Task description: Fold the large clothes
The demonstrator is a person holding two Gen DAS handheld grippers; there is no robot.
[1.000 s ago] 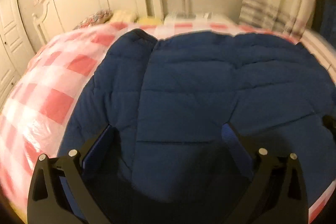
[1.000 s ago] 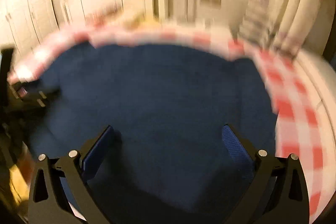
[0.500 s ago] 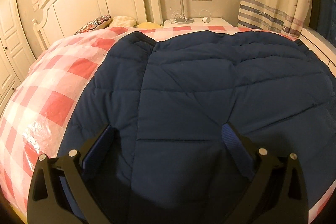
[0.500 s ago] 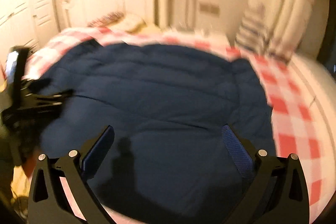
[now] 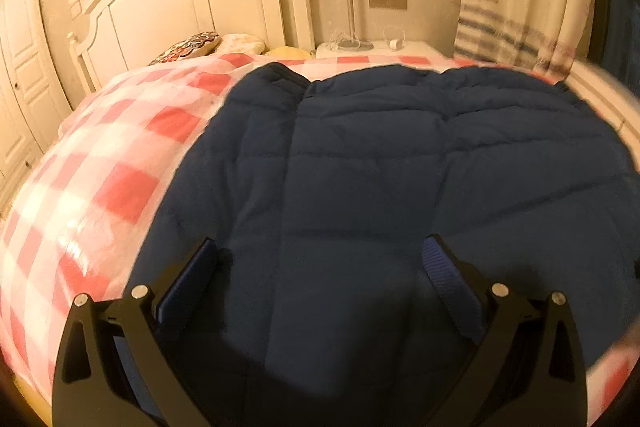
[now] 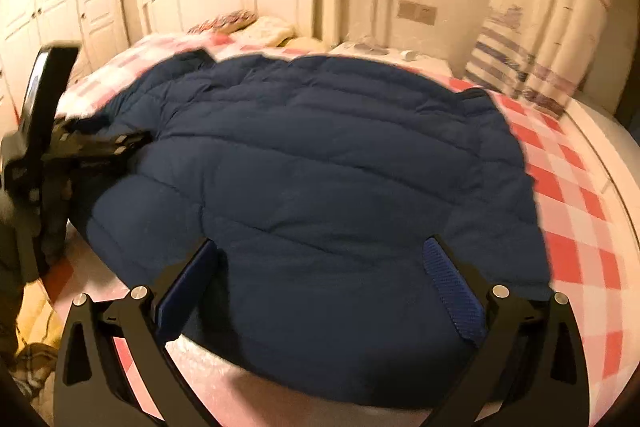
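A big blue puffy jacket [image 5: 400,167] lies spread out flat on the bed [image 5: 100,167], which has a pink and white checked cover. The jacket fills most of the bed below the white headboard [image 5: 192,3]. One sleeve [image 5: 240,131] lies folded in along the jacket's side, on the side toward the headboard.

The left hand-held gripper [image 5: 320,259] hangs over the near part of the jacket with its two blue pads spread wide and nothing between them. The right hand-held gripper [image 6: 320,259] is also spread wide and empty, over the jacket's near edge.

The jacket looks ready for its first fold. To do it well, each gripper should come down on an edge of the jacket, pinch through all the puffy layers, and not catch the bed cover under it. Both should lift together and carry the edge over evenly, so the jacket does not twist. The jacket is thick and springy, so pressing it flat after the fold should help it stay.

No writing or brand can be read on the jacket. The headboard and the wall show none either.
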